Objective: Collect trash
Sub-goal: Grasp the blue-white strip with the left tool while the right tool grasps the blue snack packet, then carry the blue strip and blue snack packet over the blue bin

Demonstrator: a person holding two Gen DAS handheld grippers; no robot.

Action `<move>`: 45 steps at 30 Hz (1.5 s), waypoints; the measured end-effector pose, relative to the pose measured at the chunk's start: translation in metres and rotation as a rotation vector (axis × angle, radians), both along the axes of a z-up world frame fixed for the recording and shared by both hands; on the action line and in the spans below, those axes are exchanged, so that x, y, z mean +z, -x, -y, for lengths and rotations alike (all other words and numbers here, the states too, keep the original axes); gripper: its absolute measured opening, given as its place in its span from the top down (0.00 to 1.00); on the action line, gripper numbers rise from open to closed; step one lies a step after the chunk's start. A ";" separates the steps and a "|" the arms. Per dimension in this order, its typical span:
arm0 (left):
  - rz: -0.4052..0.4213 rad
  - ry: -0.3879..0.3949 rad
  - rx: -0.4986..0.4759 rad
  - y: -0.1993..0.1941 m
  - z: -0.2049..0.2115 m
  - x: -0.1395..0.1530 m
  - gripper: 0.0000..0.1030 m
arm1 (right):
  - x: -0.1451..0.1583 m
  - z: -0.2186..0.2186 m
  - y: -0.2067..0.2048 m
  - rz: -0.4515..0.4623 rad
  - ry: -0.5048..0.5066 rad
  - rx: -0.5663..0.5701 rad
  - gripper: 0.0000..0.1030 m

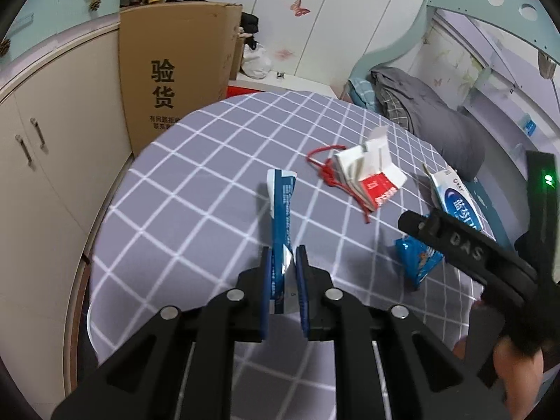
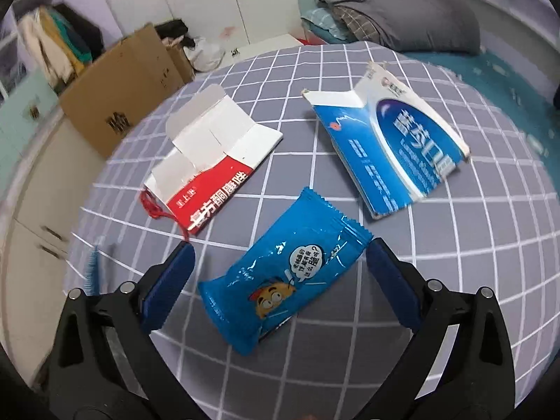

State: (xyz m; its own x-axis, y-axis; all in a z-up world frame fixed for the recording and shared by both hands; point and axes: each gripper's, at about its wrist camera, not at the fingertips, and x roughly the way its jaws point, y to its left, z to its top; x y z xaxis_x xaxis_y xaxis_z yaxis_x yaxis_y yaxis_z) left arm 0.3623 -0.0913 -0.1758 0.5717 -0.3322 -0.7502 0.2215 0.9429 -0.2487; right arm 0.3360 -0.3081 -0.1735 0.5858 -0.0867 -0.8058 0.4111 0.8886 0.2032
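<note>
Trash lies scattered on the round table point(image 2: 455, 280) with its grey checked cloth, and you already have 1 piece in hand: your left gripper point(image 1: 284, 262) is pinching a flattened blue carton point(image 1: 281, 210) edge-on between its blue pads, the carton standing up and away from the jaws above the cloth. Your right gripper point(image 2: 280, 269) is spread wide, its 2 pads on either side of the blue snack wrapper point(image 2: 280, 273) and not touching it; the wrapper lies flat on the cloth. Just beyond it to the left is the opened red and white box point(image 2: 210, 161), with a red cord point(image 2: 154, 206) trailing from under its near corner, close to your left pad. To the right, near the wrapper's far end but apart from it, lies the torn blue and white box point(image 2: 395, 140). Past the table's far edge stand a large cardboard box point(image 1: 168, 77), pale cabinets point(image 1: 52, 157) and a bed with a grey quilt point(image 2: 402, 24).
</note>
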 end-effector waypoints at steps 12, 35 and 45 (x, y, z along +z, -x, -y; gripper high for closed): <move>-0.005 0.050 0.012 0.016 -0.048 0.005 0.87 | -0.002 0.003 0.025 -0.007 0.138 0.022 0.63; 0.066 0.086 0.157 0.075 -0.153 0.024 0.87 | 0.054 -0.145 0.065 0.187 -0.051 0.449 0.69; 0.074 0.019 0.300 0.093 -0.230 0.016 0.87 | 0.046 -0.259 0.061 0.168 -0.070 0.708 0.69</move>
